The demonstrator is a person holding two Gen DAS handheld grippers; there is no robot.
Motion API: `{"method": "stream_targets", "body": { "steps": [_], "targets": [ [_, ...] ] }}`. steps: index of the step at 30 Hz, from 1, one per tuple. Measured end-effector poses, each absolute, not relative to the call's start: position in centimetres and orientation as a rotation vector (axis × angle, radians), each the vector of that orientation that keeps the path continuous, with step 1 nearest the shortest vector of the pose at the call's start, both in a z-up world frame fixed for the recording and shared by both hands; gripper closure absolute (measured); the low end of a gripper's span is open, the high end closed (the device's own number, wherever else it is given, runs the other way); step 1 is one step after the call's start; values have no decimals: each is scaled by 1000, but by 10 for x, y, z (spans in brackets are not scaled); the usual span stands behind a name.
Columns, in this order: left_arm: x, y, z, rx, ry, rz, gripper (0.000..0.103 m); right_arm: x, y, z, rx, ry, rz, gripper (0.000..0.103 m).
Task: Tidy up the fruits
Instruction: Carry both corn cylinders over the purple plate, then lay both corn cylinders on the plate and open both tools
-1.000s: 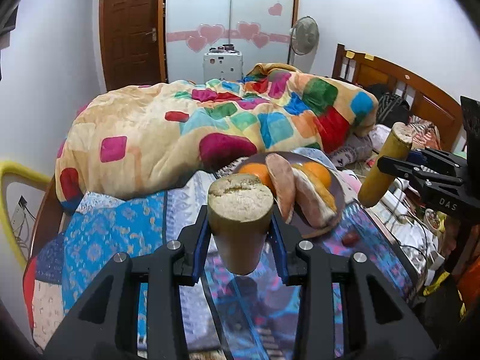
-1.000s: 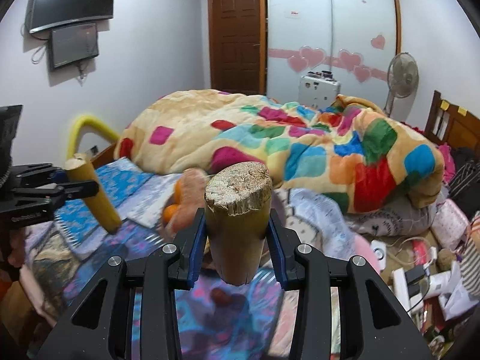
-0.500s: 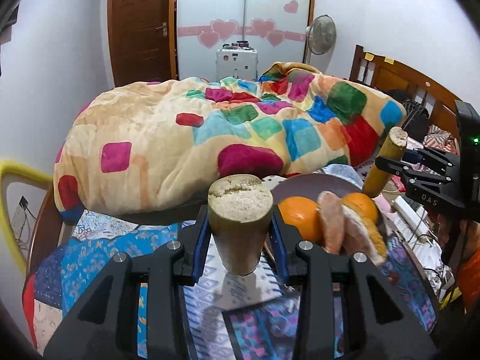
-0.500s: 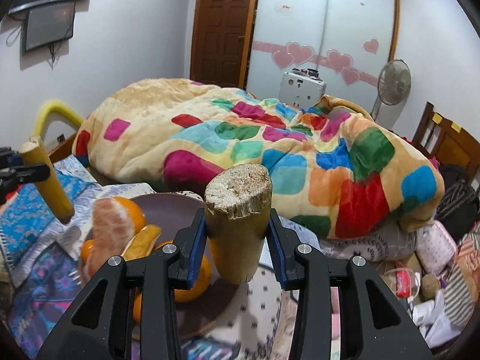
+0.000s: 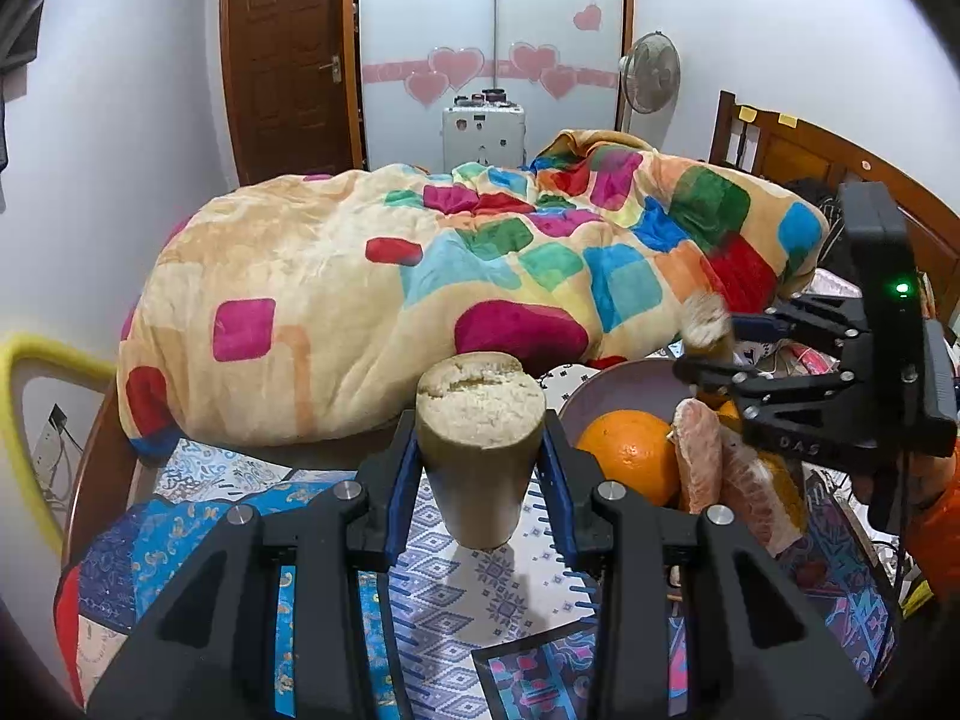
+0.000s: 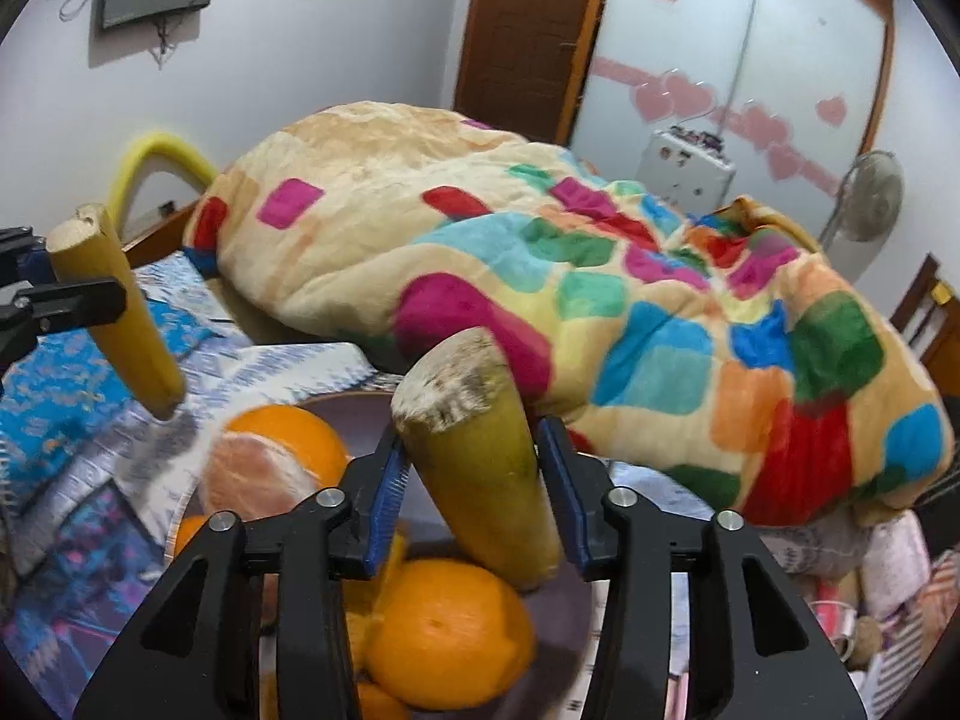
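My left gripper [image 5: 480, 468] is shut on a banana half [image 5: 480, 450], broken end up, above the patterned cloth [image 5: 468, 594]. My right gripper [image 6: 474, 480] holds another banana half [image 6: 480, 462], tilted, its lower tip over the purple bowl [image 6: 354, 405]. The bowl holds whole oranges [image 6: 447, 630] and a peeled orange [image 6: 258, 474]. In the left wrist view the bowl [image 5: 624, 384], an orange [image 5: 630, 456] and peeled segments [image 5: 699, 456] sit to the right, with the right gripper [image 5: 720, 354] above them. The left gripper's banana half also shows in the right wrist view [image 6: 120, 312].
A bed with a colourful patchwork blanket [image 5: 468, 276] lies right behind the table. A yellow chair back [image 5: 24, 396] stands at the left. A wooden headboard [image 5: 828, 162], a fan [image 5: 651, 75] and a door [image 5: 288, 54] are further off.
My right gripper has moved down over the bowl and its banana half now tilts. The left gripper has moved a little closer to the bowl, still holding its half.
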State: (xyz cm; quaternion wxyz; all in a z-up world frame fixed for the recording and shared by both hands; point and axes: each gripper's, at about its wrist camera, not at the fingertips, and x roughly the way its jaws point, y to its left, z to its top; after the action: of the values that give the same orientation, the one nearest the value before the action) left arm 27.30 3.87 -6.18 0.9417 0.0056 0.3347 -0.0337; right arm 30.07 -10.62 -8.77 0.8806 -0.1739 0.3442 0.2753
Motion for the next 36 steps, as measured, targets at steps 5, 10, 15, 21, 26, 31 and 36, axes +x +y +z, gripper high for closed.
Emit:
{"method": "stream_targets", "body": {
  "steps": [5,10,15,21,26,31,36],
  "targets": [
    [266,37,-58,13,674,-80,66,305,-106,-89,-324,759,600,52],
    [262,32,-57,21,671,-97,66,307,-113,-88,-268,795,629,50],
    [257,25,-52,25,662,-116,66,305,-114,-88,-246,810,646,48],
    [248,15,-45,32,650,-126,66,295,-127,-82,-209,797,653,48],
    [238,4,-37,38,649,-144,66,279,-138,-75,-224,760,625,48],
    [229,-11,-29,47,661,-180,66,261,-153,-69,-213,716,604,48],
    [225,-28,-25,43,689,-232,66,248,-168,-65,-200,683,597,48]
  ]
}}
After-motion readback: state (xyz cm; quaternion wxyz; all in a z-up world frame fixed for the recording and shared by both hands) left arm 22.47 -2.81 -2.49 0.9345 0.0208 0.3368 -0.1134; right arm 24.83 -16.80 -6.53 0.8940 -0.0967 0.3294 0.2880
